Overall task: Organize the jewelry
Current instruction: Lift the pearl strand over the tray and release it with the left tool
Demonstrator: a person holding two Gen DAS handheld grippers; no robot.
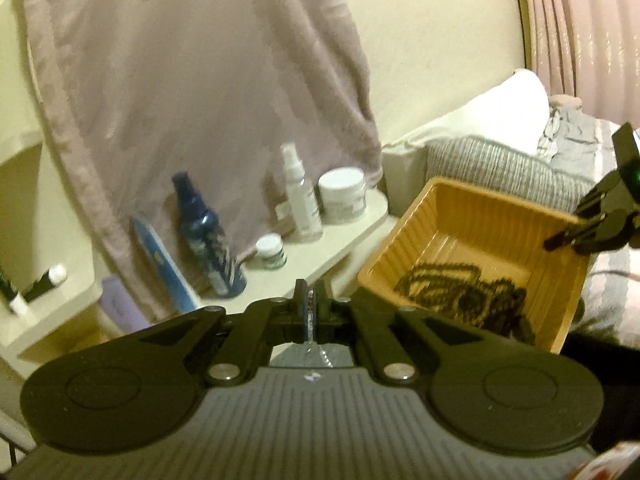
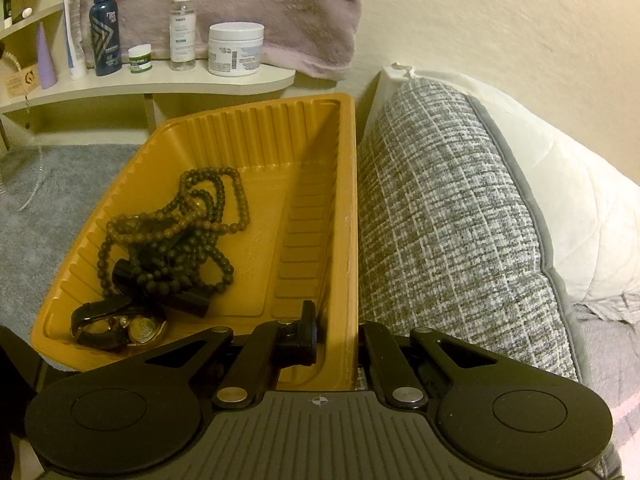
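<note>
Both fingers of the left gripper point(image 1: 310, 300) stand almost together, pinching a thin silvery chain point(image 1: 316, 344) whose loose end trails back toward the camera; blur hides what kind of piece it is. Across the right gripper point(image 2: 338, 322) the fingers straddle the right wall of the orange tray point(image 2: 352, 208), one inside, one outside; the outer fingertip is hidden behind the wall, so I cannot tell whether they clamp it. That tray runs lengthwise away from the right wrist camera, toward the shelf point(image 2: 160, 80) of bottles, just beside a grey pillow point(image 2: 452, 216). Inside lies a tangled heap of dark bead strands point(image 2: 188, 232), and at the near left corner a wristwatch point(image 2: 124, 328), partly cut off by the gripper body. Seen from the left wrist, the beads smear into a dark mass.
</note>
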